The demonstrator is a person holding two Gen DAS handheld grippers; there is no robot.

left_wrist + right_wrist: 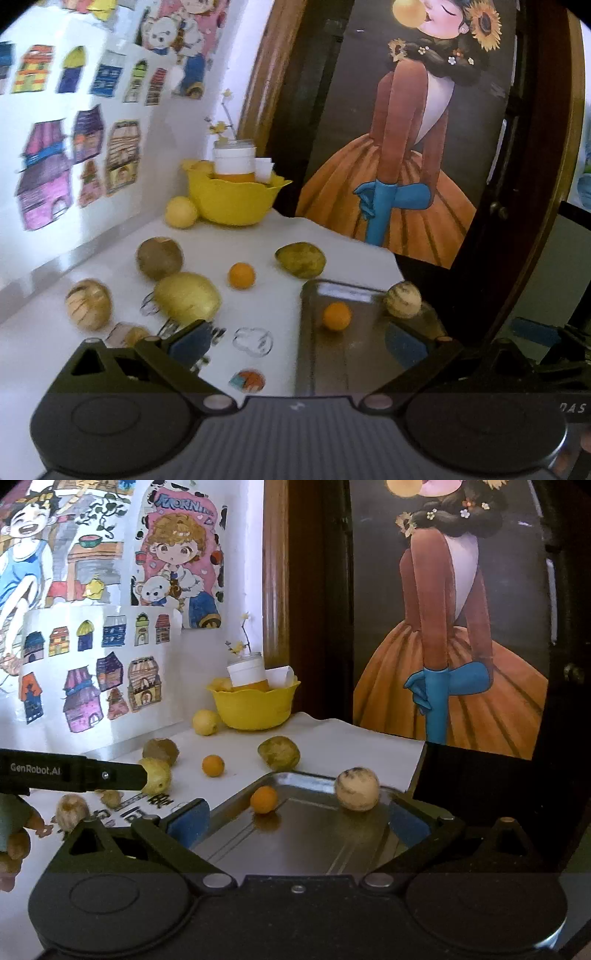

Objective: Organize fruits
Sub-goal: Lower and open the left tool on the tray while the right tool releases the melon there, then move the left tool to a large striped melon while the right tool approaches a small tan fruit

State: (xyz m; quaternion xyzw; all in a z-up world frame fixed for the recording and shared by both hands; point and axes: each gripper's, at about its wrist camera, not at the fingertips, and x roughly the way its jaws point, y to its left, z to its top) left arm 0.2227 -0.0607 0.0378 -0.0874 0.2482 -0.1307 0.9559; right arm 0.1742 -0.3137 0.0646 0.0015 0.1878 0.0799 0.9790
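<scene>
A metal tray [314, 838] lies on the white table at the right. In it rest a small orange [263, 799] and a pale speckled round fruit [357, 788]. My right gripper [299, 821] hovers open over the tray's near part, with nothing between its pads. My left gripper [298, 341] is open and empty at the tray's [332, 369] left edge, short of the small orange [337, 315] and the pale fruit [403, 299]. Loose on the table are another orange [241, 275], a green-brown fruit [301, 259], a brown fruit [159, 257], a big yellow fruit [187, 296] and a striped pale fruit [88, 303].
A yellow bowl [232, 203] holding a jar stands at the back by the wall, with a lemon [180, 211] beside it. A large framed painting [424, 147] leans behind the tray. A hand [14, 838] shows at the right wrist view's lower left.
</scene>
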